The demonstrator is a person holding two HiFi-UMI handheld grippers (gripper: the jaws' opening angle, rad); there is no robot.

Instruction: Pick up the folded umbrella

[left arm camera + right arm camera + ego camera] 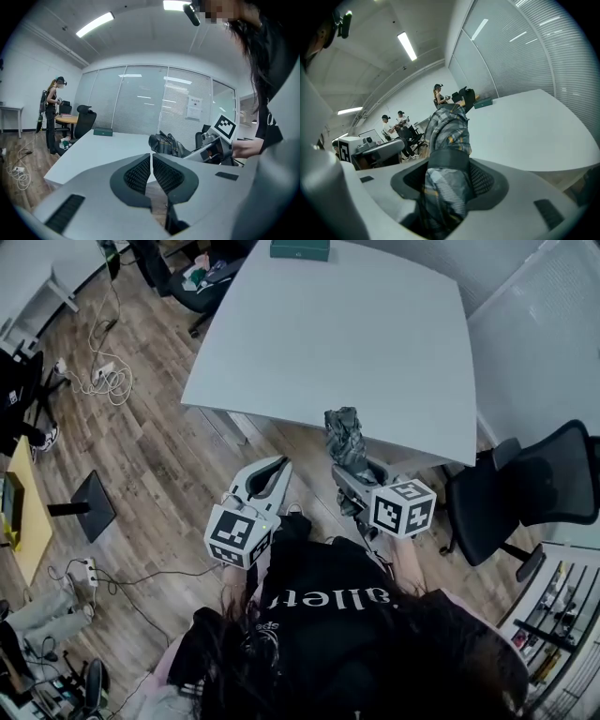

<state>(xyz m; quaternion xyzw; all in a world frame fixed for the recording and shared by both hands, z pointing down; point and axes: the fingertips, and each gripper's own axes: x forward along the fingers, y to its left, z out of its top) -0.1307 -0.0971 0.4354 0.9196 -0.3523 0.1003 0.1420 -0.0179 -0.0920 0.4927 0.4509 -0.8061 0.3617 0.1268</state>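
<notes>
The folded umbrella (345, 438), grey plaid with yellow flecks and a dark strap round it, hangs in the air just off the near edge of the white table (375, 343). My right gripper (352, 468) is shut on its lower part; in the right gripper view the umbrella (448, 140) fills the gap between the jaws and sticks out past them. My left gripper (275, 468) hovers to the left of it above the floor. Its pads (139, 174) nearly meet, with nothing between them. From the left gripper view the umbrella (166, 144) shows ahead and to the right.
A dark green box (300, 249) lies at the table's far edge. A black office chair (525, 493) stands at the right. Cables (103, 376) and a black stand (91, 507) lie on the wooden floor at the left. A person (50, 115) stands farther back.
</notes>
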